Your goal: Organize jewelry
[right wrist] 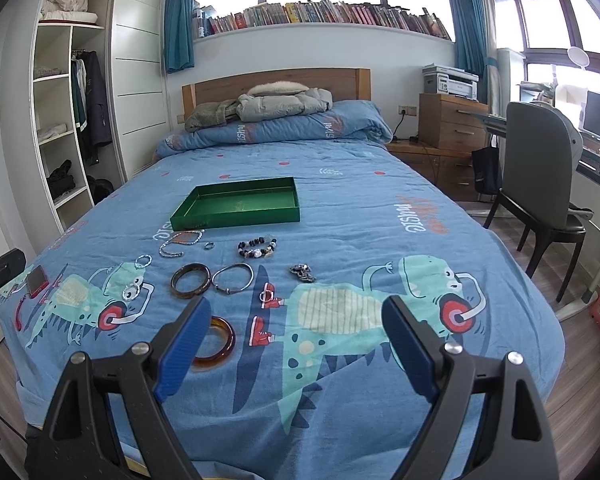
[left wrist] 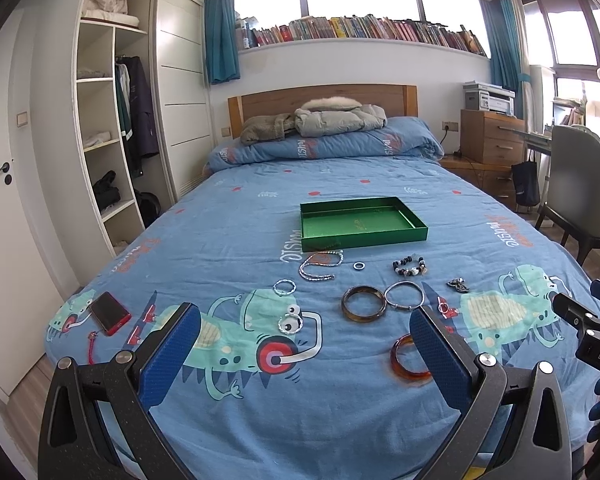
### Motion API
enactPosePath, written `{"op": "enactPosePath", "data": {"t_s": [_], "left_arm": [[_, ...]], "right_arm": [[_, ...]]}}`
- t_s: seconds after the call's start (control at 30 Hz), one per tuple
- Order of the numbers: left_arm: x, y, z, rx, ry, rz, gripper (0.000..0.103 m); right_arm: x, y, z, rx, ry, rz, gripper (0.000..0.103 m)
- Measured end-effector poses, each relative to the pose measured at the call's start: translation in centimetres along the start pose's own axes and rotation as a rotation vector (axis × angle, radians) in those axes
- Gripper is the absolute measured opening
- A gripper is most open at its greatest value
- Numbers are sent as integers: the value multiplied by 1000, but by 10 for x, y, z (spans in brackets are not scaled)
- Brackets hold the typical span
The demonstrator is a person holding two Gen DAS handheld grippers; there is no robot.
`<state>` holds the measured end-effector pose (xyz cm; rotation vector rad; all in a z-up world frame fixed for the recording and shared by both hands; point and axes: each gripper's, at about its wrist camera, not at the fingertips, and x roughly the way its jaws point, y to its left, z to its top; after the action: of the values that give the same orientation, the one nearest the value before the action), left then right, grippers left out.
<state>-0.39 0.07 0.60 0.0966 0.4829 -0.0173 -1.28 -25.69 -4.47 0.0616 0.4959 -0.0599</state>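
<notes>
An empty green tray [left wrist: 414, 231] [right wrist: 236, 220] lies mid-bed. In front of it, several pieces of jewelry are spread on the blue cover: a silver chain [left wrist: 320, 266], a small ring [left wrist: 359, 266], a beaded bracelet [left wrist: 410, 267] [right wrist: 257, 247], a dark brown bangle [left wrist: 363, 304] [right wrist: 190, 281], a silver bangle [left wrist: 404, 296] [right wrist: 232, 278], an amber bangle [left wrist: 400, 358] [right wrist: 222, 344], a metal charm [left wrist: 458, 285] [right wrist: 302, 273]. My left gripper [left wrist: 304, 350] hangs open above the near edge. My right gripper [right wrist: 296, 338] is open too, the amber bangle beside its left finger.
A red phone [left wrist: 110, 313] [right wrist: 36, 280] lies at the bed's left corner. Folded quilt and coats sit at the headboard [left wrist: 320, 98]. An open wardrobe [left wrist: 100, 140] stands left; a chair [right wrist: 540, 176], drawers and desk stand right.
</notes>
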Motion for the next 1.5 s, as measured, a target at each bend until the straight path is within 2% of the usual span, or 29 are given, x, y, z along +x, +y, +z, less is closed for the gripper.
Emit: {"op": "enactPosePath", "data": {"t_s": [0.3,0.5,0.83,1.5], "left_arm": [[1,-1,-1,-8,-8,-10,103],[1,-8,-2,-6,-20,-17,103],[5,-25,0,-6,-12,-38,103],[5,-37,1,-17,-11,-44,103]], "right_arm": [[3,1,1,2,13,-32,87],[2,5,4,-13,47,-89,87],[-5,-8,6,10,55,-114,87],[-7,-10,7,13,52,-89,87]]}}
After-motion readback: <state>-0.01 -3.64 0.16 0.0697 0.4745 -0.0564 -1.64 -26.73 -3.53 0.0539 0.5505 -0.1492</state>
